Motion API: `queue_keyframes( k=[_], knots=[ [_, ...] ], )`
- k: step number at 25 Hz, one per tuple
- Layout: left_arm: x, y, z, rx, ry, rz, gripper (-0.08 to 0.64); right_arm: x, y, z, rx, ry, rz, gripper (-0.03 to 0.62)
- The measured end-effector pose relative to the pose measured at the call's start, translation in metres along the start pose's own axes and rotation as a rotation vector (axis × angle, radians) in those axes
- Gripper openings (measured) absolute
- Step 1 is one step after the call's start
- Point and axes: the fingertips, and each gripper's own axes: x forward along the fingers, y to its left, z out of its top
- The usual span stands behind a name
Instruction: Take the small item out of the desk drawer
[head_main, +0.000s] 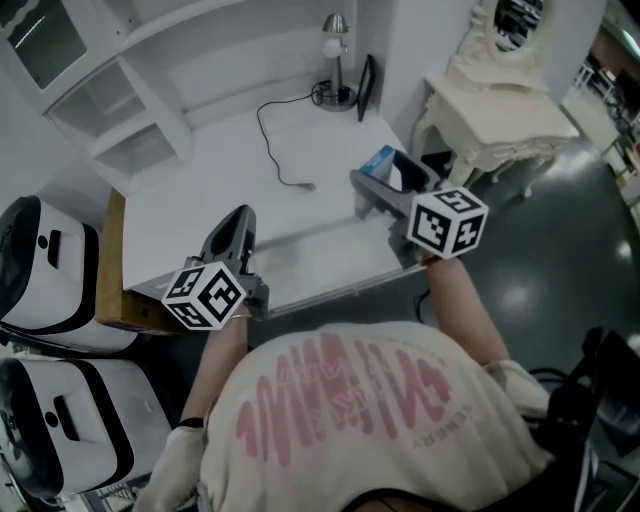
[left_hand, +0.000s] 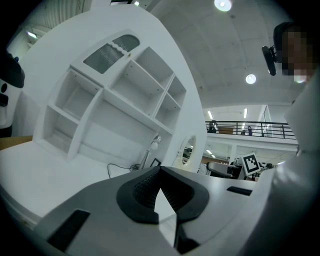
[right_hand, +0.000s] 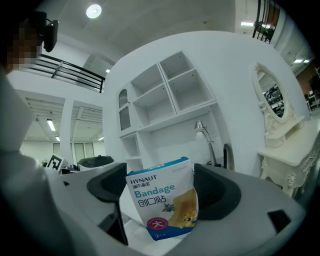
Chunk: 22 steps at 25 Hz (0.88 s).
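Note:
My right gripper (head_main: 378, 190) is held above the right part of the white desk (head_main: 220, 200), shut on a small blue-and-white bandage box (head_main: 383, 163). In the right gripper view the box (right_hand: 162, 200) stands upright between the two dark pads (right_hand: 217, 192), its printed front facing the camera. My left gripper (head_main: 236, 228) hovers over the desk's front edge, left of centre. Its jaws (left_hand: 159, 175) meet at the tips with nothing between them. I cannot make out the drawer in any view.
A desk lamp (head_main: 335, 55), a dark upright frame (head_main: 367, 86) and a black cable (head_main: 275, 140) lie at the desk's back. White shelves (head_main: 110, 100) rise at the left. A cream dressing table (head_main: 500, 115) stands right; white cases (head_main: 50, 275) stand left.

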Motion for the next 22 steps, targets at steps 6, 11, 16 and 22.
queue_keyframes(
  k=[6,11,16,22],
  knots=[
    [0.000,0.003,0.003,-0.001,-0.004,0.002,0.028,0.003,0.000,-0.004,-0.018,0.011,-0.003,0.442],
    [-0.001,0.007,0.000,-0.001,-0.002,0.009,0.029,0.005,-0.002,-0.008,-0.021,0.019,-0.003,0.442],
    [0.001,0.012,0.002,0.006,-0.006,0.010,0.029,0.010,-0.004,-0.010,-0.020,0.025,0.002,0.442],
    [0.002,0.016,0.002,0.002,-0.003,0.018,0.028,0.014,-0.005,-0.012,-0.024,0.038,0.004,0.442]
  ],
)
